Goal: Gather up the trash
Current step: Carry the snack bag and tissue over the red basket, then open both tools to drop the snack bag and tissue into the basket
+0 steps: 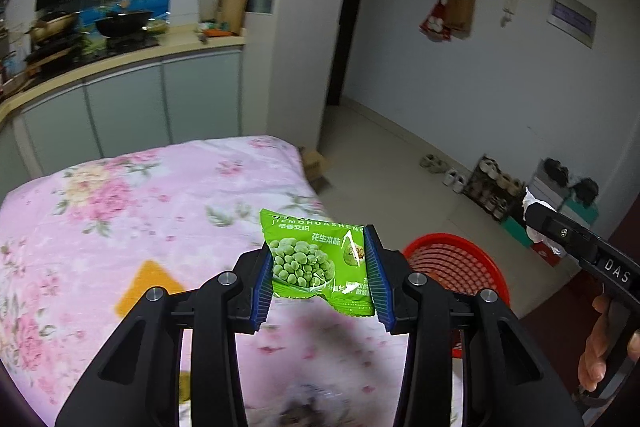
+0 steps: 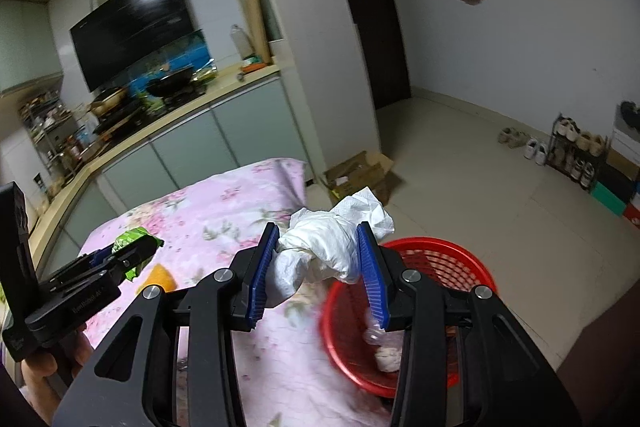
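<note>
My left gripper (image 1: 318, 243) is shut on a green snack packet (image 1: 320, 263) printed with green peas, held above the flowered pink cloth (image 1: 120, 227). My right gripper (image 2: 318, 239) is shut on a crumpled white tissue (image 2: 324, 251), just left of the red mesh basket (image 2: 448, 255). Some pale crumpled scraps (image 2: 386, 355) lie inside that basket. In the left wrist view the basket (image 1: 460, 263) sits low on the right past the cloth's edge, with the right gripper (image 1: 532, 215) and its white tissue above it. The left gripper (image 2: 124, 255) with the green packet shows at the left of the right wrist view.
An orange triangular piece (image 1: 148, 287) lies on the pink cloth. A kitchen counter (image 1: 120, 63) with pans runs behind. Cardboard boxes (image 2: 360, 175) sit on the tiled floor, and a shoe rack (image 2: 576, 151) with shoes stands by the far wall. A hand (image 1: 600, 347) grips the right handle.
</note>
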The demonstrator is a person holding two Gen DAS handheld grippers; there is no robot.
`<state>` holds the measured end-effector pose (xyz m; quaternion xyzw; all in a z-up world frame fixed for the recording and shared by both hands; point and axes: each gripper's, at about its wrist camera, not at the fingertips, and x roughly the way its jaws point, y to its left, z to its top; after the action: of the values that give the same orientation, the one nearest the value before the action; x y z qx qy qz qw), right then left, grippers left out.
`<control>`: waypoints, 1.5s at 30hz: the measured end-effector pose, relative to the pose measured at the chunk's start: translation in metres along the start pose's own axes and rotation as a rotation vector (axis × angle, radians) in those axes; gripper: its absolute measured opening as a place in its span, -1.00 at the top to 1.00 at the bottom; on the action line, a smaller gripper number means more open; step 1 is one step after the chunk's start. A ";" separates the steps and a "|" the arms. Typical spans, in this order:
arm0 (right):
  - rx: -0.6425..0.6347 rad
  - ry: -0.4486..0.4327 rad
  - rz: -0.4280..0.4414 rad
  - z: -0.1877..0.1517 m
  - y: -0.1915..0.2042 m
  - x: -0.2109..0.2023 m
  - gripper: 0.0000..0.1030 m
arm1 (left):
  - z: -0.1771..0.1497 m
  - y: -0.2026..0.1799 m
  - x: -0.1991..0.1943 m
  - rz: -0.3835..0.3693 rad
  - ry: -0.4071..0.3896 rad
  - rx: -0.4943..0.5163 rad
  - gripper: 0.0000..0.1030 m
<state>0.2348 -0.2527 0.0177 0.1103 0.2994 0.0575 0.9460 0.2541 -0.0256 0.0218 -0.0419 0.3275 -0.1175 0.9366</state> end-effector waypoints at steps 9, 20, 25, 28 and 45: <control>0.042 0.031 -0.074 -0.006 -0.042 0.011 0.23 | -0.003 -0.054 0.038 -0.072 0.062 0.063 0.24; 0.108 0.086 -0.128 -0.016 -0.085 0.029 0.23 | -0.019 -0.096 0.086 -0.133 0.148 0.080 0.24; 0.144 0.130 -0.132 -0.025 -0.097 0.046 0.23 | -0.028 -0.111 0.108 -0.159 0.193 0.072 0.24; 0.151 0.155 -0.136 -0.027 -0.101 0.055 0.22 | -0.038 -0.117 0.122 -0.169 0.229 0.071 0.24; 0.250 0.230 -0.132 -0.043 -0.129 0.080 -0.16 | -0.057 -0.131 0.139 -0.155 0.271 0.104 -0.29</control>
<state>0.2806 -0.3559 -0.0916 0.2000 0.4172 -0.0300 0.8860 0.2985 -0.1867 -0.0863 -0.0022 0.4400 -0.2106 0.8729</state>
